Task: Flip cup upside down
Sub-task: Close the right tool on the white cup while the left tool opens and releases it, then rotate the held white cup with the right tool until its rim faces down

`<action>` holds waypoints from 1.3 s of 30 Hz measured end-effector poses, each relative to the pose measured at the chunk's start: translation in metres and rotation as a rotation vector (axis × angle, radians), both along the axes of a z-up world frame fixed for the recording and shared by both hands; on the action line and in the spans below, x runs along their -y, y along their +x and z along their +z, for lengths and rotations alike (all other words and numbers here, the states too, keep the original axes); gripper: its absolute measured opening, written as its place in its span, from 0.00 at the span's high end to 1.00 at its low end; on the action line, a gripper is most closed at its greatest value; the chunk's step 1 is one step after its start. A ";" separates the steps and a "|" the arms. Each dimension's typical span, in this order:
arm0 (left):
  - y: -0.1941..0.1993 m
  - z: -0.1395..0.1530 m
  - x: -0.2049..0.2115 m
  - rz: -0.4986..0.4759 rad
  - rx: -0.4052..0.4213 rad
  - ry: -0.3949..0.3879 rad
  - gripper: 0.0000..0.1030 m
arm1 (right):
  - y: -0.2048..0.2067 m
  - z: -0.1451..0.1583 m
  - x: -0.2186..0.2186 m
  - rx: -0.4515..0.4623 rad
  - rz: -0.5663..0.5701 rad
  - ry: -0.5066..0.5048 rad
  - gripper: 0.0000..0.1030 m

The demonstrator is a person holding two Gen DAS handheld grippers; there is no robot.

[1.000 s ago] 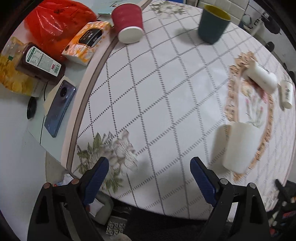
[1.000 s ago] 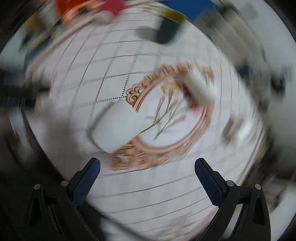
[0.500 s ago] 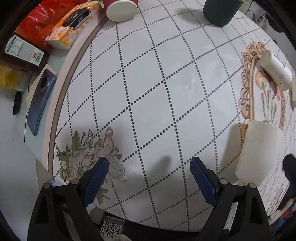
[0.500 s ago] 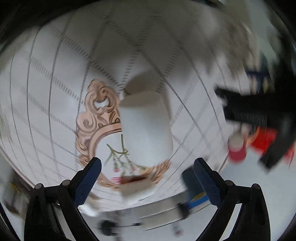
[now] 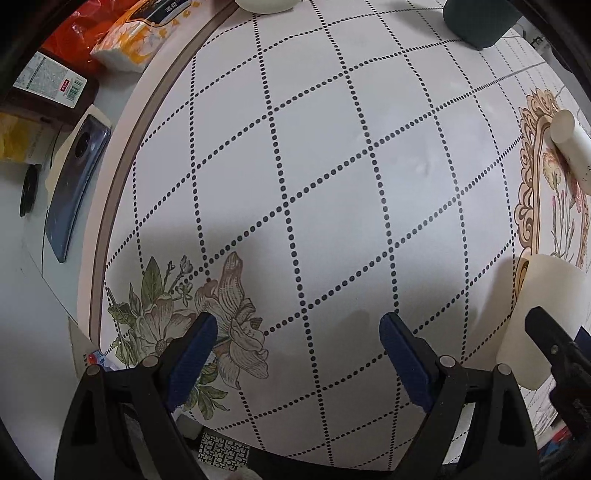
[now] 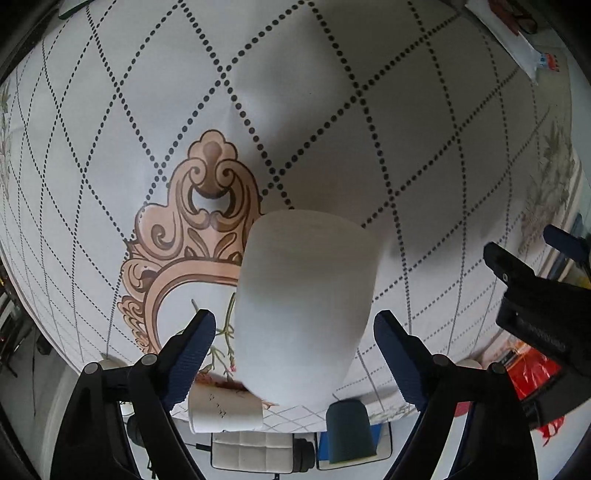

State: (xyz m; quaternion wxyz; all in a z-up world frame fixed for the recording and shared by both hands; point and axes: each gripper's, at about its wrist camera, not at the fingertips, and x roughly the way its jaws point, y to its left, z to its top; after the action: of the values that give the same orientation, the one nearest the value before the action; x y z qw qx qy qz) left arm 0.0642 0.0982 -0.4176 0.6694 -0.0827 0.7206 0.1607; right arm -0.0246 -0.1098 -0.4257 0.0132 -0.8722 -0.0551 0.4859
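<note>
A plain white cup stands on the patterned tablecloth, by the ornate pink frame print. In the right wrist view the image is rotated, and my right gripper is open with its blue fingers on either side of the cup, a small gap on each side. The cup also shows at the right edge of the left wrist view, with part of the right gripper in front of it. My left gripper is open and empty over the table's near edge, to the left of the cup.
A dark green cup stands at the far side. A white roll lies on the frame print. A phone, a dark bottle, a tissue pack and a red bag lie at left.
The right gripper has swung round and closed in until its open fingers flank the white cup. The left gripper has moved forward and lower over the table.
</note>
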 end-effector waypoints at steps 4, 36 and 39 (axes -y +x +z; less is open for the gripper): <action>0.003 -0.003 -0.014 -0.004 -0.002 -0.001 0.12 | 0.005 -0.008 0.000 -0.003 0.006 -0.010 0.21; 0.010 0.011 0.012 -0.052 -0.003 0.029 0.12 | 0.012 -0.013 -0.023 -0.044 -0.189 0.041 0.29; 0.010 0.012 0.017 -0.060 -0.002 0.034 0.13 | 0.018 -0.008 -0.034 -0.052 -0.287 0.048 0.29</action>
State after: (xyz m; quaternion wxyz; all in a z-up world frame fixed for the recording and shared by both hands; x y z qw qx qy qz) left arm 0.0740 0.0810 -0.4060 0.6746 -0.0496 0.7205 0.1527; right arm -0.0062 -0.0755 -0.4336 0.1047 -0.8576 0.0590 0.5001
